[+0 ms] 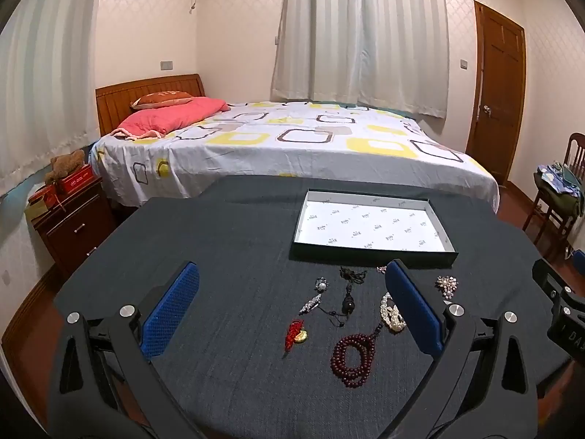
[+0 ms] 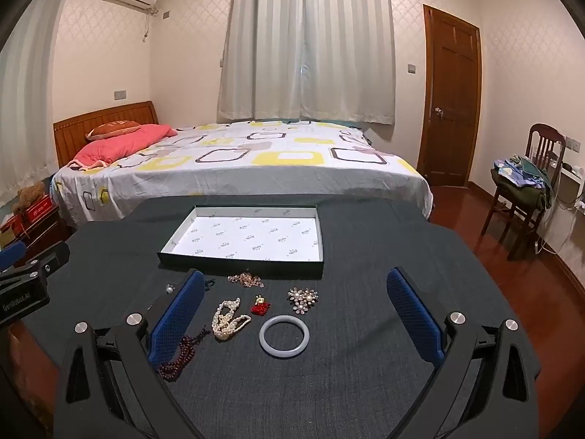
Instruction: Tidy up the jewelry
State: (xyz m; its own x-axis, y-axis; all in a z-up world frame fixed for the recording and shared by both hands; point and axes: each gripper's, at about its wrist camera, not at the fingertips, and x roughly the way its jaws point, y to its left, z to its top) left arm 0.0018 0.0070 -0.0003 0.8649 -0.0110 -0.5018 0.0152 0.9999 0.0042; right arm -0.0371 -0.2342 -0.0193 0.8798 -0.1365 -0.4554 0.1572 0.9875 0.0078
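Jewelry (image 2: pixel 284 336) between wide-apart right tongs (image 2: pixel 296 314)

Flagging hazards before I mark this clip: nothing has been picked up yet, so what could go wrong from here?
1. The white pearl strand lies heaped right beside the dark red bead string; pinching one may drag the other.
2. The pale jade-like bangle lies flat on the dark cloth; the open right gripper could slip off its smooth rim.
3. The shallow white-lined tray has a raised near wall; dangling strands may catch on it.
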